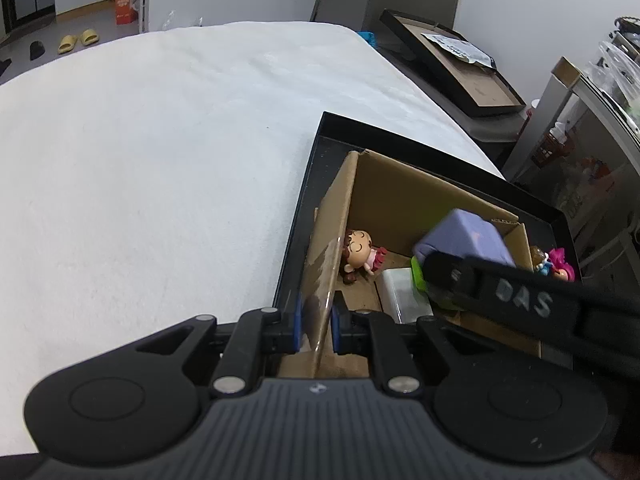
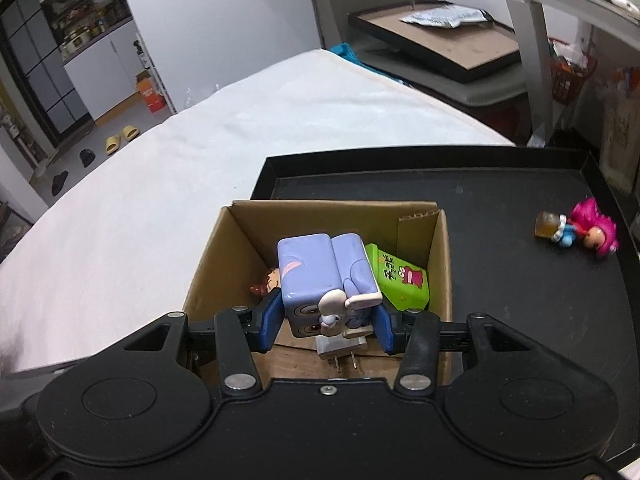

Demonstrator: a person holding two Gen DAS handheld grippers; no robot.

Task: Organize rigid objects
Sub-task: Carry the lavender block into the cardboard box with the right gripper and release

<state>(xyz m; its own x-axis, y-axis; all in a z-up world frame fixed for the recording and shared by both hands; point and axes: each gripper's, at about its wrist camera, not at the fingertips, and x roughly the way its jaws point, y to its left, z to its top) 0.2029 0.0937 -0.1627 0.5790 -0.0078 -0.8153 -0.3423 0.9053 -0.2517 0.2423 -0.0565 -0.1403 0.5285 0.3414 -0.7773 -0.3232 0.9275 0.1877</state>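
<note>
Through the left wrist camera I saw my left tool [image 1: 316,330] pinching one wall of the single cardboard box [image 1: 394,196], its two blue pads pressed against either side of the board. The box sat in one black tray [image 1: 320,136] lying on the white-covered bed [image 1: 160,152]. Inside the box I counted one small doll in a pink dress [image 1: 360,254] at nine o'clock, one white block [image 1: 402,292] near the middle, and a green edge beside it. One purple cube toy [image 1: 464,236] hung blurred at three o'clock, behind the right tool's dark arm. One pink-haired doll [image 1: 560,264] lay outside the box.

Through the right wrist camera, my right tool [image 2: 324,320] was clamped on that one purple cube toy [image 2: 312,272], held above the box's [image 2: 208,264] open top. Below it I counted one green carton [image 2: 402,280] at two o'clock, one white plug with two prongs [image 2: 340,346] at six o'clock, and the one small doll [image 2: 268,284] peeking out at nine o'clock. The one pink-haired doll [image 2: 588,230] lay on the tray [image 2: 440,168] floor at three o'clock, well apart from the box.
</note>
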